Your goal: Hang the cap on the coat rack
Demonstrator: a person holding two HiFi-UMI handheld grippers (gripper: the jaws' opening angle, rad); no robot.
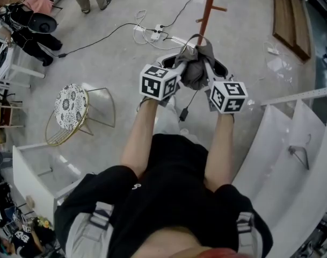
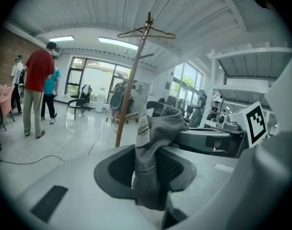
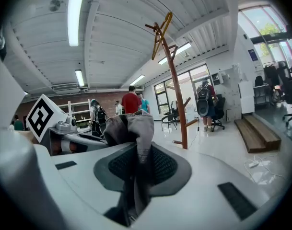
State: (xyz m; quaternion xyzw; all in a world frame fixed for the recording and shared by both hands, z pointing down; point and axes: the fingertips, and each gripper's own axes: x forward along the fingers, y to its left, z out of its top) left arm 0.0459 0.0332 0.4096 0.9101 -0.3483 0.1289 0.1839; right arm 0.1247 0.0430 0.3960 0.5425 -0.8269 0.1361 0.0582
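The head view looks steeply down from above the person, just short of the coat rack (image 1: 208,7). Both gripper views sit low, side by side near the coat rack (image 2: 134,80), and tilt up along its pole. All three views share the coat rack (image 3: 176,95).

No text or number that can be read, only black-and-white square markers on left cube (image 1: 159,81) and right cube (image 1: 229,96), small white print on black shirt (image 1: 136,186) too small to read
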